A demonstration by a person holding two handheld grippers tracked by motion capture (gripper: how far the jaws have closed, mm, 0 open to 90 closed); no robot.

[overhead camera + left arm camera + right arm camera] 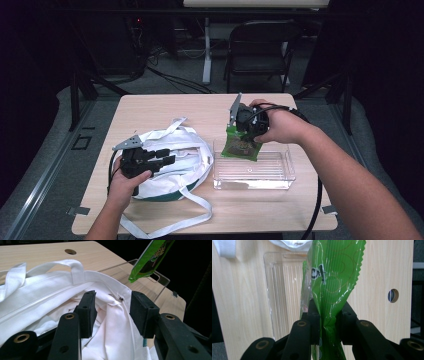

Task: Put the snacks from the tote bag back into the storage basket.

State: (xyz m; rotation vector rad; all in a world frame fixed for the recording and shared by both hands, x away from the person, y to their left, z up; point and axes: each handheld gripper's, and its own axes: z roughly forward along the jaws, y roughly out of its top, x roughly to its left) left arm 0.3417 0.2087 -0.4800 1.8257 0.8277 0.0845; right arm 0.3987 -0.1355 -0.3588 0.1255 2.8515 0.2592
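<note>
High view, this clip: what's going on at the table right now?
A person works at a wooden table with a gripper in each hand. The right gripper is shut on a green snack packet, holding it above the near-left end of a clear plastic tray. The left gripper is open, its jaws set over the rim of a white cloth bag lying left of the tray. Whether the packet is going into the tray or the bag can't be told.
</note>
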